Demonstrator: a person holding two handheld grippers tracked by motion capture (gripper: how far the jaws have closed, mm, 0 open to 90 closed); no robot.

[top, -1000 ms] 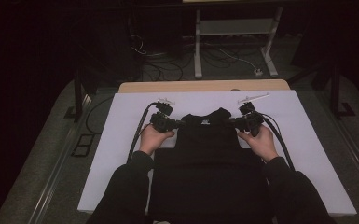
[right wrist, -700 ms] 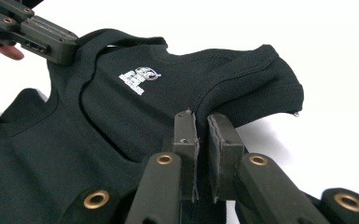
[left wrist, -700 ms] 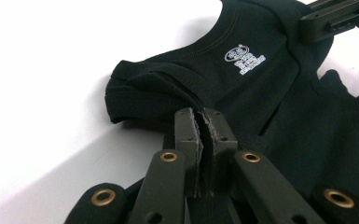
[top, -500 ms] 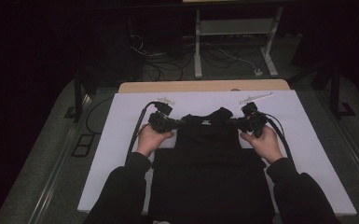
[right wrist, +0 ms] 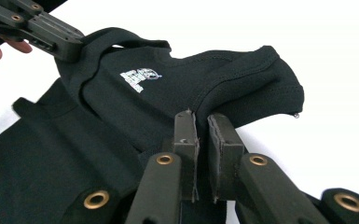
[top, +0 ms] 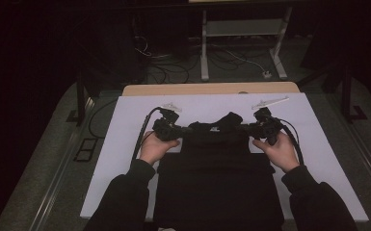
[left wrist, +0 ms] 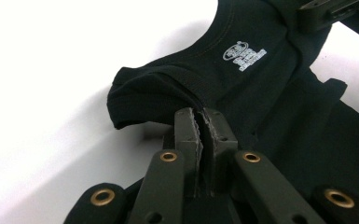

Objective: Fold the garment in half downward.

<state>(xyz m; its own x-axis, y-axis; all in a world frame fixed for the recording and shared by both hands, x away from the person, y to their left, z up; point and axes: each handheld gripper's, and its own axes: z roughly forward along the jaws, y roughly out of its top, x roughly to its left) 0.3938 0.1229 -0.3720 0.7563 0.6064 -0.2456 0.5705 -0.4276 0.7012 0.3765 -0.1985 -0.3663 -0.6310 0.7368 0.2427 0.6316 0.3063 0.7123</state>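
A black T-shirt (top: pixel 217 178) lies lengthwise on the white table cover (top: pixel 120 144), its collar at the far end. My left gripper (top: pixel 185 131) is shut on the shirt's left shoulder beside the collar. My right gripper (top: pixel 250 129) is shut on the right shoulder. In the left gripper view the left gripper (left wrist: pixel 203 114) pinches a fold of the shirt (left wrist: pixel 261 88) just below the white neck print (left wrist: pixel 244 51). In the right gripper view the right gripper (right wrist: pixel 201 116) clamps the shirt (right wrist: pixel 121 121) by the shoulder seam. The collar end hangs raised between both grippers.
The wooden tabletop's far edge (top: pixel 212 89) shows beyond the white cover. On the floor behind it are cables (top: pixel 173 72) and a white metal stand (top: pixel 243 29). A dark floor box (top: pixel 84 149) lies left of the table. The surroundings are dark.
Both hands have risen a little, lifting the shirt's collar end off the cover. Both grips hold as before.
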